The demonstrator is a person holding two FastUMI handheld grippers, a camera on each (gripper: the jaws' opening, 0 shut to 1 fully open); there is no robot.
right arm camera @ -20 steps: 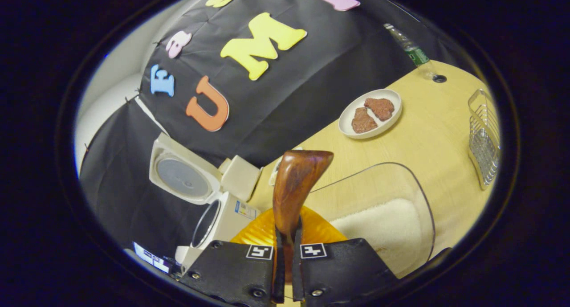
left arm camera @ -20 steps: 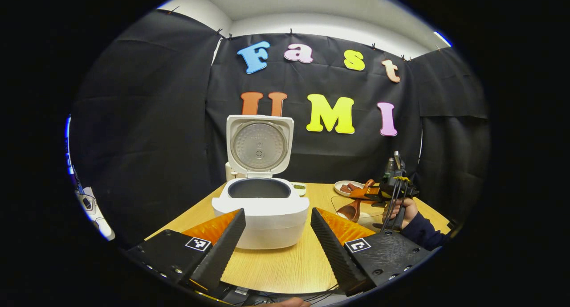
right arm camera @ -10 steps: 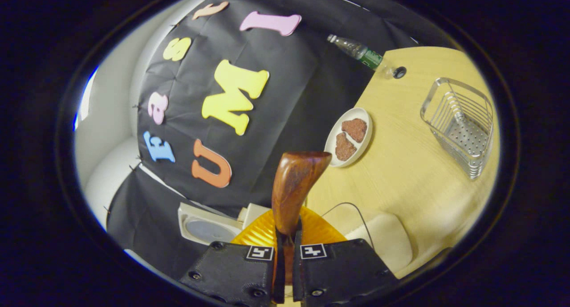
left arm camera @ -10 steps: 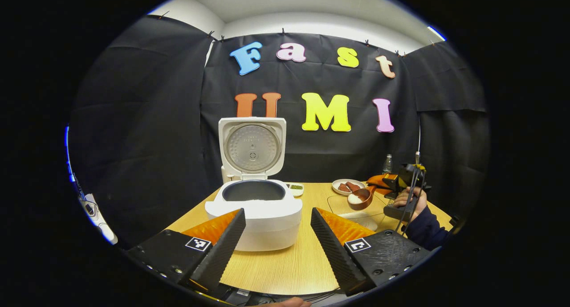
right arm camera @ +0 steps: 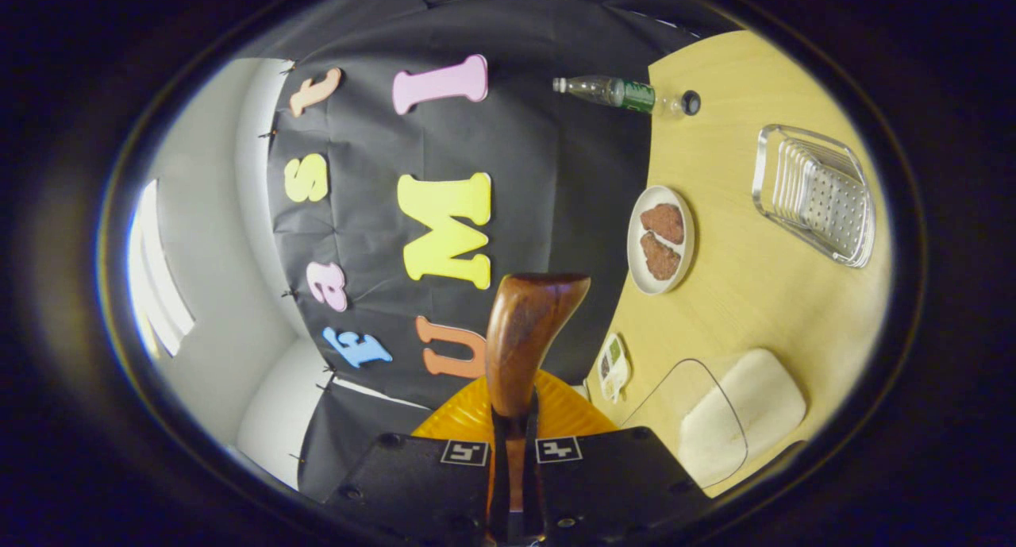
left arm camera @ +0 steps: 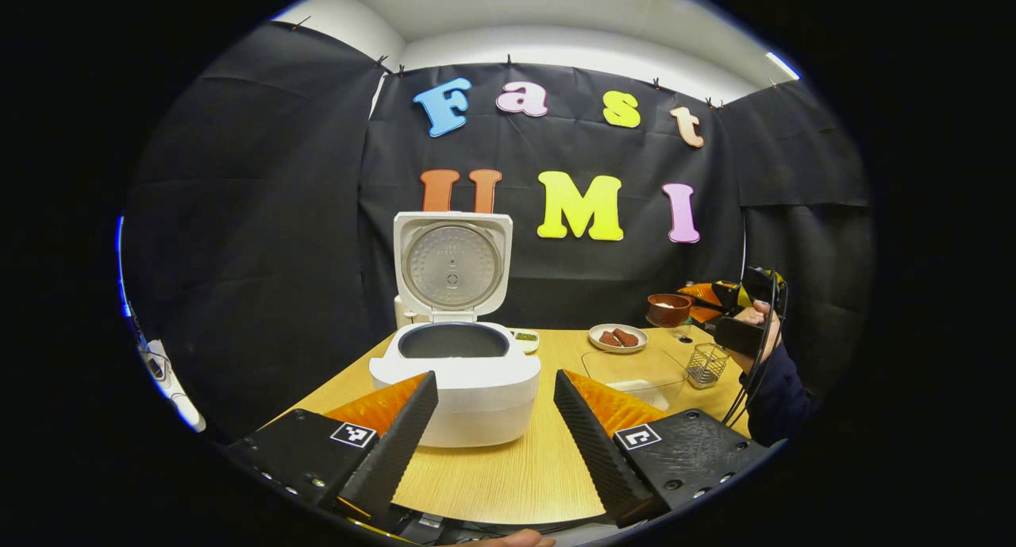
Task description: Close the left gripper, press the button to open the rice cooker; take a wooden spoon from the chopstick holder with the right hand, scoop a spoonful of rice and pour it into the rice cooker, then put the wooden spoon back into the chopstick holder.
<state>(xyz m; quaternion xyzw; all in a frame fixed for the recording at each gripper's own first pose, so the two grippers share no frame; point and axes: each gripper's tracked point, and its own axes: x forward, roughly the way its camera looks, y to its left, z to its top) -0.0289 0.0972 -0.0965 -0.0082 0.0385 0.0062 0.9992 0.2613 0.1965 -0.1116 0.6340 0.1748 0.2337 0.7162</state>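
The right gripper (right arm camera: 512, 483) pinches the handle of the wooden spoon (right arm camera: 524, 333) between both fingers, the handle running straight ahead of it. In the left gripper view that gripper (left arm camera: 718, 301) and the hand (left arm camera: 750, 317) holding it sit higher than half a second ago, with the spoon's bowl (left arm camera: 668, 309), holding white rice, lifted above the surface (left arm camera: 508, 468) instead of low over the clear rice container (left arm camera: 635, 368). The right gripper view has rolled further: the surface now stands along its right side, and the rice cooker seen there a moment ago has left it. Ahead and to the right of this gripper lie the rice container (right arm camera: 734, 416), a small dish (right arm camera: 613, 364), a plate with two brown pieces (right arm camera: 660, 239), the wire chopstick holder (right arm camera: 813, 194) and a bottle (right arm camera: 623, 92) at the far end.

The left gripper (left arm camera: 496, 420) is spread wide and holds nothing, placed much as before. Just ahead of it, framed by its fingers, stands the rice cooker (left arm camera: 456, 372) with its lid (left arm camera: 452, 265) upright and its pot exposed.
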